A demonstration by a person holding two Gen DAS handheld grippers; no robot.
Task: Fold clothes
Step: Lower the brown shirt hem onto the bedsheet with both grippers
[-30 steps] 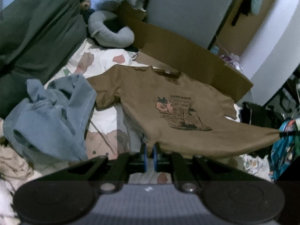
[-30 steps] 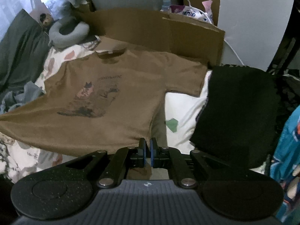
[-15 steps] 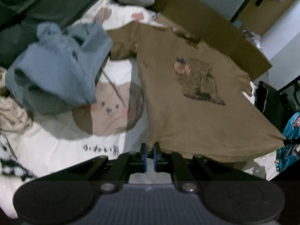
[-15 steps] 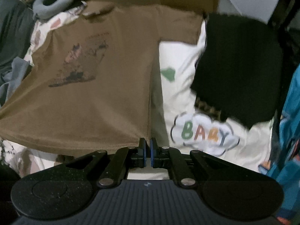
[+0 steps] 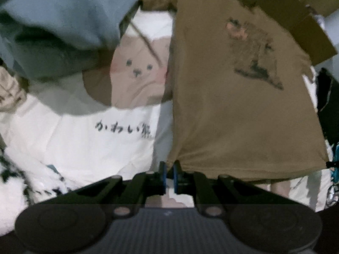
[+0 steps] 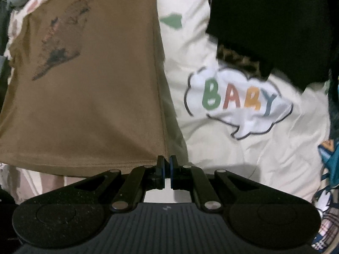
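A brown T-shirt (image 5: 239,110) with a dark print on its chest lies spread front-up on a white printed bedspread (image 5: 80,139). My left gripper (image 5: 169,167) is shut on the shirt's lower left hem corner. In the right wrist view the same brown T-shirt (image 6: 89,97) stretches away from me, and my right gripper (image 6: 167,160) is shut on its lower right hem corner. Both grippers point down at the bed, close above it. The hem runs taut between the two corners.
A crumpled light blue garment (image 5: 59,21) lies to the left of the shirt. A black garment (image 6: 273,23) sits on the bedspread (image 6: 250,152) to the right, above a "BABY" cloud print (image 6: 239,101). Brown cardboard (image 5: 300,19) stands behind the shirt. Patterned blue cloth (image 6: 330,156) lies at the right edge.
Both grippers have sunk toward the bed and tipped downward with the hem corners still held. The shirt now lies flatter and the far end of the room has left view.
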